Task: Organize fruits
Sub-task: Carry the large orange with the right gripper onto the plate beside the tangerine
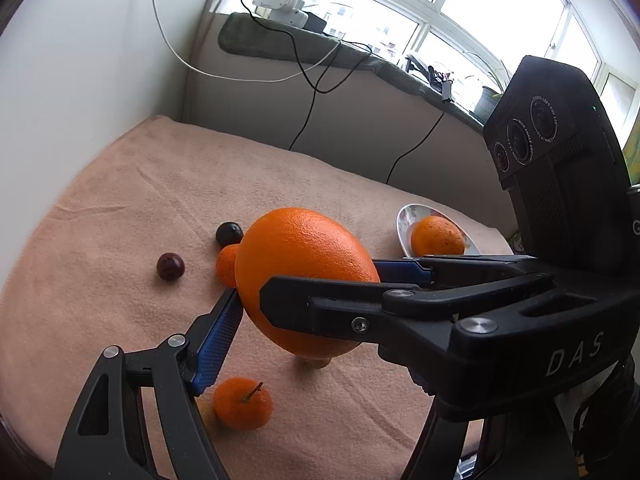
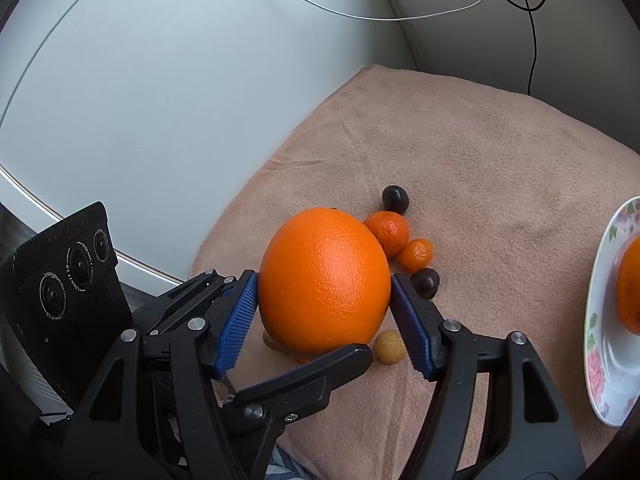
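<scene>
A large orange (image 1: 296, 264) (image 2: 324, 280) hangs above the pink cloth (image 1: 120, 208), held by both grippers at once. My left gripper (image 1: 304, 284) has its blue pads (image 1: 218, 340) against the orange's two sides, so it is shut on it. My right gripper (image 2: 323, 280) is shut on the same fruit, its blue pads (image 2: 236, 320) pressing left and right. The right gripper's black finger (image 1: 320, 308) crosses in front of the orange in the left wrist view. A floral plate (image 2: 600, 320) (image 1: 404, 224) at the right holds another orange (image 1: 438, 236) (image 2: 630, 292).
On the cloth lie a stemmed mandarin (image 1: 242, 402), a mandarin (image 2: 387, 232), a kumquat (image 2: 416, 255), two dark round fruits (image 2: 395, 199) (image 2: 425, 282) and a tan longan (image 2: 389, 347). A white wall stands at the left, and cables hang from the window ledge (image 1: 280, 44).
</scene>
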A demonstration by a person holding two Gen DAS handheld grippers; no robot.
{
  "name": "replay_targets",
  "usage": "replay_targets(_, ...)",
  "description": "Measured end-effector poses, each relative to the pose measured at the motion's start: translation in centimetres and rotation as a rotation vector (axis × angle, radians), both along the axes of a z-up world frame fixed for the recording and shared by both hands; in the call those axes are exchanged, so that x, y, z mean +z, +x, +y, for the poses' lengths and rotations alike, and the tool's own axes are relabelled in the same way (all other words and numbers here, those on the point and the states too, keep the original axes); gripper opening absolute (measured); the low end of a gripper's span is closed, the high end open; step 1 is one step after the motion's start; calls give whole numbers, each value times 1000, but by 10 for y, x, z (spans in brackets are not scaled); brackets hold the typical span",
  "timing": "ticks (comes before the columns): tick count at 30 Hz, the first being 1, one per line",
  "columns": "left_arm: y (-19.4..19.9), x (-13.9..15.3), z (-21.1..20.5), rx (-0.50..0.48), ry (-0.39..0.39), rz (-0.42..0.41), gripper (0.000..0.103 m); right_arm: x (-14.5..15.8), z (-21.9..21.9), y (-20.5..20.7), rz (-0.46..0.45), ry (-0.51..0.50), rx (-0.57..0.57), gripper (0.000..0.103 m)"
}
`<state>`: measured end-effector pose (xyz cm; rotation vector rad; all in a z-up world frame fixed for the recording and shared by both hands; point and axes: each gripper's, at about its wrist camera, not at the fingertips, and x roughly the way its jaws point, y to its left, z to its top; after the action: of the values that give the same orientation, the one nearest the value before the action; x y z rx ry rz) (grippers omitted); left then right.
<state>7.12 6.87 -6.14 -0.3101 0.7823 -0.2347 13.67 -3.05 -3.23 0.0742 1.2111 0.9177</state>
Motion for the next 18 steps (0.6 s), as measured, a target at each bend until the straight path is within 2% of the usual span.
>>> replay_targets(18, 20, 18, -69, -137, 33, -52, 73, 28, -84, 4, -51, 22, -139, 69)
